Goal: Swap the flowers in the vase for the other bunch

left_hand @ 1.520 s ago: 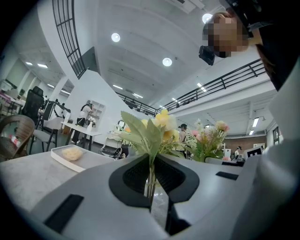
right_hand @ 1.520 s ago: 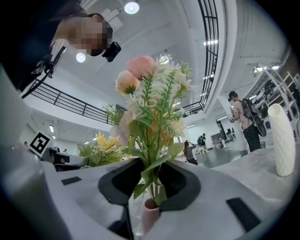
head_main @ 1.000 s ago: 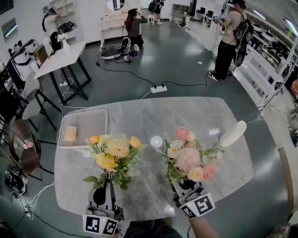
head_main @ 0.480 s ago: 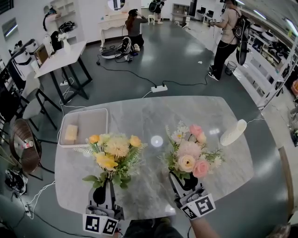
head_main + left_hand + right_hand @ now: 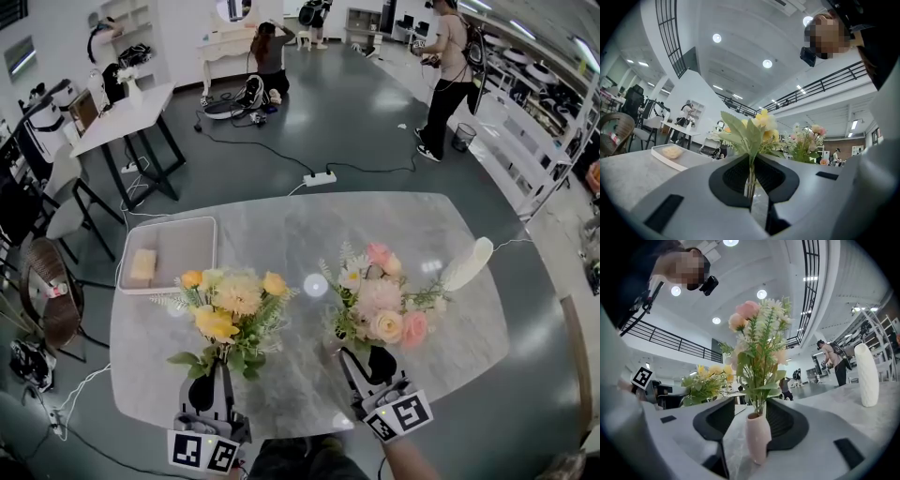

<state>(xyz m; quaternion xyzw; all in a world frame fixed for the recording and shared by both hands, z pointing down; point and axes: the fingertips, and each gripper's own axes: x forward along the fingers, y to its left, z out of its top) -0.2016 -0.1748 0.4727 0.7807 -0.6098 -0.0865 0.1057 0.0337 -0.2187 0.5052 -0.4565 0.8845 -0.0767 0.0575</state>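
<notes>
Two holds: left gripper [image 5: 214,377] jaws pinched on thin stems of the yellow bunch [image 5: 231,305], right gripper [image 5: 367,367] jaws clamped round the pink vase [image 5: 757,437] carrying the pink bunch [image 5: 380,305], over the bench [image 5: 281,234] near edge. Probably light, top-heavy, glaze slippery; grip stems low, gently.

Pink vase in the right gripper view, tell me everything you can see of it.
The pink vase is small, pale pink and egg-shaped with a narrow mouth; it looks like smooth matte ceramic. It stands upright, with the green stems of the pink bunch rising from its mouth. The right gripper has its jaws close on both sides of it, apparently gripping. Whether its base touches the marble table is unclear.
</notes>
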